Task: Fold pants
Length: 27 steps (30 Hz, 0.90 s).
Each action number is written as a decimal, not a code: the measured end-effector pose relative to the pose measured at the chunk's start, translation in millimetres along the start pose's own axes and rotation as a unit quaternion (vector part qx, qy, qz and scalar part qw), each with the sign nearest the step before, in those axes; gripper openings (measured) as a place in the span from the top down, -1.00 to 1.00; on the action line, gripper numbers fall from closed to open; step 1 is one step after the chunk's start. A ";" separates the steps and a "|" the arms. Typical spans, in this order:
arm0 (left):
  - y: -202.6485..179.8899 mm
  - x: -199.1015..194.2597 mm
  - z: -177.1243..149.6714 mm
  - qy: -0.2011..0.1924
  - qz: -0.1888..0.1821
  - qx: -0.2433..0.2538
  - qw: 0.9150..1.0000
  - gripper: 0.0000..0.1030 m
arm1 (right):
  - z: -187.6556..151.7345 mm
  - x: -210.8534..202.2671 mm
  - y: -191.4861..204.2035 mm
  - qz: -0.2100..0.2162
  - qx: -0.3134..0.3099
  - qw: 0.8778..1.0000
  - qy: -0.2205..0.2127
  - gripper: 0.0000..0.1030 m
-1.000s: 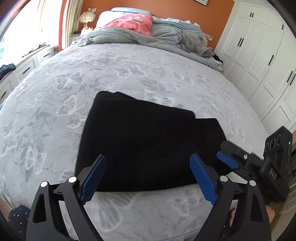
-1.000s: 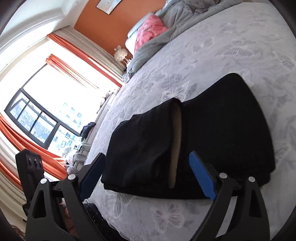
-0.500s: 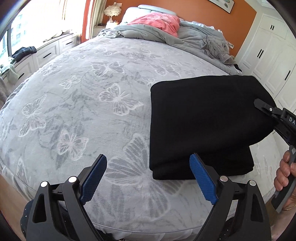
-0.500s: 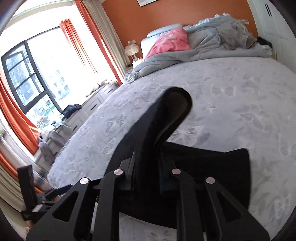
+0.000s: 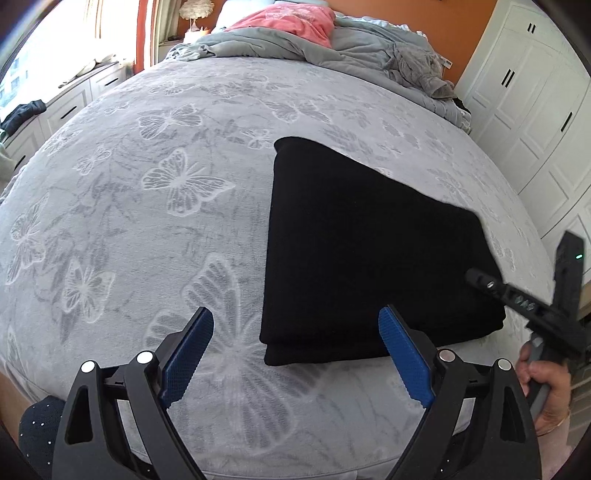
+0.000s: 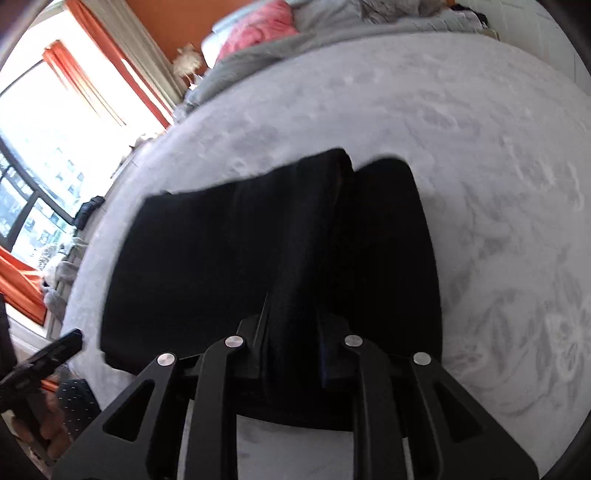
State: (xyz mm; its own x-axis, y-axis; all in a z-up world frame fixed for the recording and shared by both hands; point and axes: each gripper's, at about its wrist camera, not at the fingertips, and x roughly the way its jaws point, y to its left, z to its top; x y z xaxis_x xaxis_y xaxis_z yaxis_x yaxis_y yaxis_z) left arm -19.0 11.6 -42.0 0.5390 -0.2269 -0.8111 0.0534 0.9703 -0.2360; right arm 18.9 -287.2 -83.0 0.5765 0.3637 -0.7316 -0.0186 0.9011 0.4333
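Black pants (image 5: pixel 369 240) lie folded into a thick rectangle on the grey butterfly bedspread (image 5: pixel 147 184), near the bed's front edge. My left gripper (image 5: pixel 295 314) is open, its blue pads (image 5: pixel 188 347) low over the bedspread at the pants' near left corner, with nothing between them. My right gripper (image 6: pixel 291 332) is shut on a raised ridge of the pants (image 6: pixel 221 258) at their near edge; the fabric hides its pads. In the left wrist view the right gripper (image 5: pixel 484 282) reaches the pants' right edge, with a hand (image 5: pixel 543 387) holding its handle.
A rumpled grey duvet (image 5: pixel 351 48) and a pink pillow (image 5: pixel 288 20) lie at the head of the bed. White wardrobe doors (image 5: pixel 535 110) stand to the right. Drawers (image 5: pixel 62 107) run under the bright window on the left, with orange curtains (image 6: pixel 92 48).
My right gripper went from open to shut on a fold of the pants, raised it, and now holds it low. The pants now lie right of centre in the left wrist view.
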 end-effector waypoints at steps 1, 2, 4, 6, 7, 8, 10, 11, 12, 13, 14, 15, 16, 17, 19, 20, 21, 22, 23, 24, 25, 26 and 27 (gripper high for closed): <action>-0.9 2.1 0.7 0.004 -0.003 -0.001 1.000 -0.72 | -0.2 -5.1 -2.6 0.019 0.017 1.000 -0.008 0.65; -0.8 3.2 1.3 0.005 -0.008 -0.002 1.000 -0.72 | 2.8 -13.7 -1.2 0.031 0.027 0.999 -0.015 0.65; 0.7 3.7 3.2 0.007 -0.011 -0.010 1.000 -0.72 | 7.4 -34.6 6.0 0.052 0.023 0.997 -0.046 0.66; 3.1 2.9 5.1 0.005 -0.015 -0.015 1.000 -0.72 | 7.1 -39.8 8.3 0.035 0.005 0.998 -0.057 0.66; 3.5 3.3 5.9 0.005 -0.013 -0.016 1.000 -0.72 | 4.4 -29.1 4.4 0.014 -0.009 0.999 -0.043 0.64; 3.7 4.1 6.4 0.006 -0.011 -0.015 1.000 -0.72 | 0.0 -13.0 -4.7 -0.008 -0.009 1.000 -0.014 0.61; 2.2 6.1 6.6 0.011 -0.010 -0.013 1.000 -0.72 | -2.2 -8.5 -21.6 0.028 0.036 0.999 -0.013 0.63; 1.7 6.0 6.7 0.011 -0.011 -0.012 1.000 -0.72 | 1.2 -18.7 -20.2 0.033 0.041 0.998 -0.019 0.64; 0.9 5.7 7.0 0.010 -0.013 -0.010 1.000 -0.72 | 3.7 -33.2 -15.8 0.027 0.035 0.998 -0.043 0.69; 0.9 6.2 7.8 0.012 -0.015 -0.011 1.000 -0.72 | 5.6 -45.6 -12.8 0.020 0.028 0.997 -0.064 0.83; 1.3 7.0 9.0 0.013 -0.026 -0.014 0.999 -0.72 | 7.5 -56.3 -13.0 0.007 0.023 0.997 -0.080 0.83; 2.3 8.8 11.1 0.013 -0.044 -0.020 0.999 -0.72 | 8.5 -61.2 -18.0 -0.005 0.023 0.996 -0.083 0.83; 3.4 12.8 13.7 0.017 -0.058 -0.028 0.998 -0.72 | 8.4 -60.9 -25.1 -0.015 0.025 0.997 -0.076 0.76; 4.4 19.2 16.3 0.024 -0.072 -0.035 0.997 -0.72 | 7.4 -57.0 -33.6 -0.030 0.029 0.997 -0.060 0.75; 10.6 39.3 21.0 0.043 -0.092 -0.061 0.993 -0.72 | -0.8 -56.9 -46.0 -0.030 0.053 0.997 -0.046 0.40; 13.8 50.3 22.3 0.055 -0.101 -0.075 0.991 -0.72 | -4.2 -59.7 -51.0 -0.005 0.069 0.996 -0.047 0.08; 18.1 62.7 22.1 0.068 -0.111 -0.092 0.987 -0.72 | -5.7 -63.0 -51.6 0.009 0.079 0.995 -0.054 -0.60; 21.0 73.8 20.4 0.081 -0.121 -0.105 0.984 -0.72 | -7.2 -66.6 -49.2 0.012 0.080 0.994 -0.068 -0.87; 23.4 84.7 18.6 0.092 -0.129 -0.116 0.980 -0.72 | -7.7 -70.0 -44.6 0.019 0.070 0.994 -0.082 -0.87; 23.8 87.4 17.8 0.078 -0.135 -0.120 0.981 -0.78 | -6.7 -68.3 -40.1 0.030 0.060 0.994 -0.081 -0.90; 19.9 85.6 18.5 0.061 -0.135 -0.112 0.982 -0.77 | -2.9 -61.9 -37.0 0.036 0.057 0.995 -0.070 -0.90; 14.7 85.6 19.8 0.058 -0.134 -0.103 0.984 -0.76 | 0.5 -36.4 -35.8 0.037 0.069 0.996 -0.034 -0.90; 10.5 86.4 21.1 0.058 -0.130 -0.099 0.985 -0.59 | -0.9 -20.9 -36.9 0.039 0.079 0.996 -0.012 -0.89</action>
State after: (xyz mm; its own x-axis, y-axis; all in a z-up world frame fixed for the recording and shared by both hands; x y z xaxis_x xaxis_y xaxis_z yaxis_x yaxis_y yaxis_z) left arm 45.8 3.9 -103.2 0.4289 -0.4843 -0.7626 0.0055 0.8455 -0.5339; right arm 6.8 -327.8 -84.2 0.5979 0.4231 -0.6808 0.0642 0.8213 0.5668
